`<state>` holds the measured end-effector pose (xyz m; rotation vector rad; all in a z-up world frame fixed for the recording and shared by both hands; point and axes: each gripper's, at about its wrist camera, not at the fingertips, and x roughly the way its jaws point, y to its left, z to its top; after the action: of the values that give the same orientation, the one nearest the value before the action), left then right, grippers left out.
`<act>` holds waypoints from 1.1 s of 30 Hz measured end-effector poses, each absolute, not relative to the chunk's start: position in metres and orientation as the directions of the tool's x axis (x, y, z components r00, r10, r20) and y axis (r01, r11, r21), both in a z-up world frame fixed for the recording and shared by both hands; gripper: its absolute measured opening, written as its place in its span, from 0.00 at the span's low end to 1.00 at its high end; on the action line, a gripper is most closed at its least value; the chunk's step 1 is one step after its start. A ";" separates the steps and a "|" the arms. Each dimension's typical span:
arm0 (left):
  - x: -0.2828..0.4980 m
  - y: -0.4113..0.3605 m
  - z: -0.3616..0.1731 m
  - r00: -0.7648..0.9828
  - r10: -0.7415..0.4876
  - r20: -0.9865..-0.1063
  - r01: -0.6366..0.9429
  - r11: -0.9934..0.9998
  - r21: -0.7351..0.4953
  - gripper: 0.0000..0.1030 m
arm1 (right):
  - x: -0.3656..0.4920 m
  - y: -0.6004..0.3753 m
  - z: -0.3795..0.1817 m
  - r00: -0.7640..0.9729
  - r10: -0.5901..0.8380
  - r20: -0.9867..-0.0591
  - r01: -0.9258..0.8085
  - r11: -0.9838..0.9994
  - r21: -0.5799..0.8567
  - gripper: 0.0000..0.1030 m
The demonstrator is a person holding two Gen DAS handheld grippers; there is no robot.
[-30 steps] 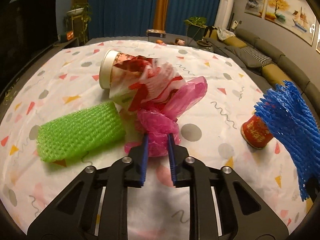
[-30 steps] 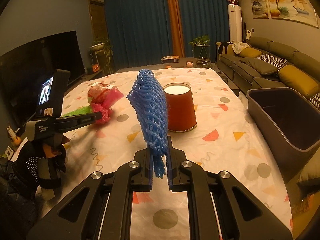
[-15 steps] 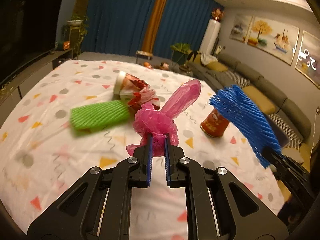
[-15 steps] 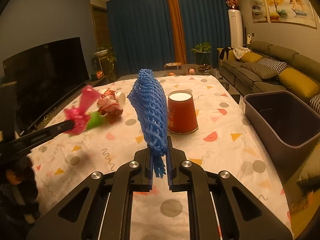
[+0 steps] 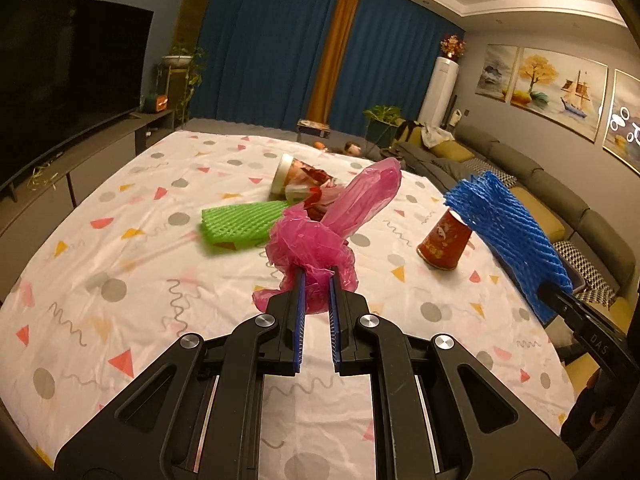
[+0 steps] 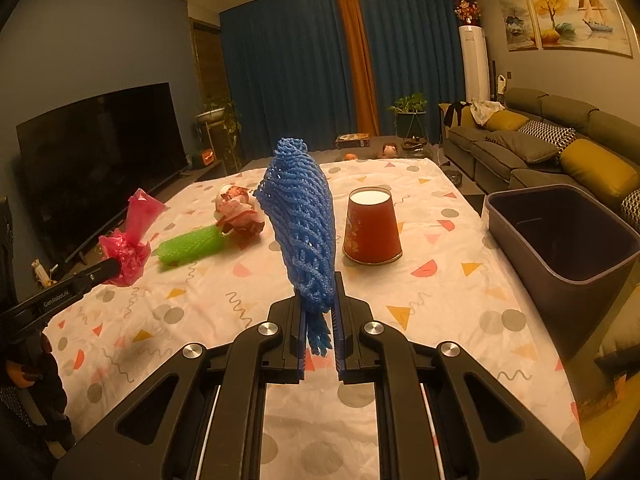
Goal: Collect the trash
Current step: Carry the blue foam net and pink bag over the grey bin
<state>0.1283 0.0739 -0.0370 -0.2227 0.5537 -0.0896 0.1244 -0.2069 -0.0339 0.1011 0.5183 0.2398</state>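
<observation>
Right-wrist footage shows the right gripper (image 6: 319, 320) clenched on the lower end of a blue foam net (image 6: 301, 226), whose long axis stands nearly upright above the jaws. Beyond the net, an upside-down red paper cup (image 6: 372, 229) is seen standing on the patterned tablecloth (image 6: 436, 304), and a dark grey bin (image 6: 568, 240) is placed just off the table edge, to the right of the cup and open at the top. Since the bin lies to the right of the gripper and close to it, the right hand is judged the nearer of the two, and a short swing rightward over the rim would be called for before the net is let go. In the left-wrist view, the left gripper (image 5: 317, 300) is seen pinching a crumpled pink plastic bag (image 5: 320, 240), which is held clear of the cloth with its tail pointing up and away. A green foam net (image 5: 240, 222) and a tipped-over paper cup stuffed with red-and-white wrappers (image 5: 304, 178) are left lying on the cloth to the left of the red cup, touching or nearly touching one another. For the bag, a longer carry across the table toward the bin is expected.
</observation>
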 end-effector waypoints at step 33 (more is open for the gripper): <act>0.184 -0.156 0.006 0.781 -0.460 -0.423 0.448 0.884 -0.133 0.10 | 0.133 -0.358 -0.020 0.899 -0.047 -0.436 0.136 0.975 0.176 0.12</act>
<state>0.1845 -0.1558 0.0056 -0.0256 0.4629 -0.4905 0.1326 -0.3576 -0.0198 0.2048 0.4445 -0.0958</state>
